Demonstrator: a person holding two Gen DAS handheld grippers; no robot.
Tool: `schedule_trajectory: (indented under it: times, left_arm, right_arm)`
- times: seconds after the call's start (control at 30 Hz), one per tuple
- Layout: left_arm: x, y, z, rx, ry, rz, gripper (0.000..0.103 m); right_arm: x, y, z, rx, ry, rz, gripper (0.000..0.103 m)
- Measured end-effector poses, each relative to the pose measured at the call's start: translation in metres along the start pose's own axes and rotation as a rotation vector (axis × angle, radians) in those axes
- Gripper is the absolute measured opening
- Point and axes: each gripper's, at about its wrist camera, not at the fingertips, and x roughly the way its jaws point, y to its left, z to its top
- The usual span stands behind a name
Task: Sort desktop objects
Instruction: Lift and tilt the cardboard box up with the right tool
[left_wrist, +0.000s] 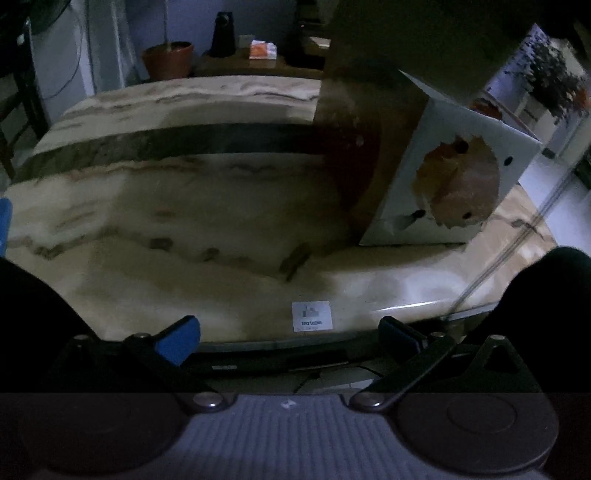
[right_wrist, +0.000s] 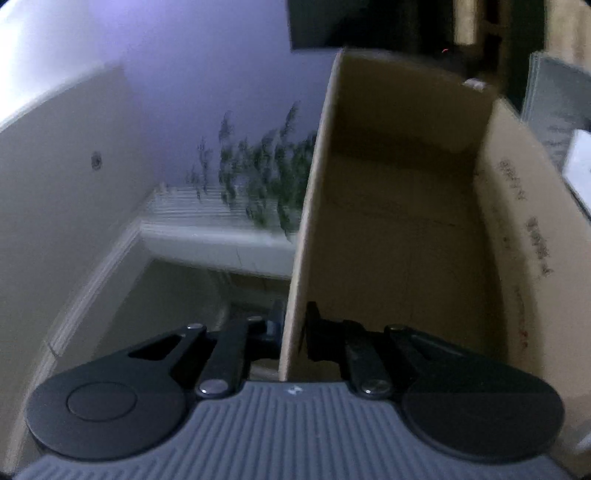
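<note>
A cardboard box (left_wrist: 461, 177) hangs tilted over the right side of the marble table (left_wrist: 166, 206). Its white face has a ragged torn hole, and its brown side (left_wrist: 351, 129) faces left in shadow. My left gripper (left_wrist: 290, 336) stands open above the table's near edge, with nothing between its blue pads (left_wrist: 177, 341). In the right wrist view my right gripper (right_wrist: 293, 326) is shut on one wall of the cardboard box (right_wrist: 399, 221), one finger outside and one inside. The box's inside shows only bare cardboard.
A sticker (left_wrist: 312, 315) marks the table's near edge. Behind the table stand a terracotta pot (left_wrist: 168, 59), a black object (left_wrist: 222, 35) and an orange-and-white packet (left_wrist: 262, 50). A cable (left_wrist: 498, 266) runs past the right corner. A plant (right_wrist: 258, 177) stands by a ledge.
</note>
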Motion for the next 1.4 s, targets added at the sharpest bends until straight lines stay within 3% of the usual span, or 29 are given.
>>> schedule_trajectory:
  times: [0.1,0.27,0.47,0.6,0.8,0.93,1.13,1.3,1.4]
  left_arm:
    - [0.002,-0.002,0.009,-0.009,0.001,-0.001,0.102]
    - [0.005,-0.013,0.037,0.042,-0.036,0.037,0.102]
    - [0.012,-0.012,0.100,0.004,-0.109,0.080,0.102]
    - [0.037,-0.012,0.137,-0.034,-0.101,0.149,0.102]
    - [0.069,-0.019,0.173,-0.074,-0.084,0.146,0.102]
    - [0.084,-0.027,0.189,-0.034,-0.110,0.175,0.101]
    - [0.105,-0.028,0.199,-0.042,-0.091,0.176,0.101]
    - [0.107,-0.025,0.199,-0.088,-0.119,0.156,0.101]
    - [0.103,-0.029,0.199,-0.077,-0.160,0.174,0.101]
  right_arm:
    - [-0.039,-0.010,0.009,0.033,-0.062,0.025,0.015]
    - [-0.091,-0.009,0.019,0.008,-0.107,-0.036,0.021]
    - [-0.092,-0.005,0.021,-0.027,-0.098,-0.097,0.027]
    - [-0.097,-0.015,0.025,-0.006,-0.106,-0.106,0.032]
    - [-0.104,-0.012,0.025,-0.076,-0.097,-0.185,0.041]
    - [-0.109,0.007,0.025,-0.218,-0.093,-0.338,0.055]
    - [-0.097,0.041,0.018,-0.478,-0.077,-0.538,0.059]
    - [-0.083,0.070,0.009,-0.700,-0.073,-0.745,0.060]
    - [-0.075,0.080,0.001,-0.797,-0.061,-0.821,0.060]
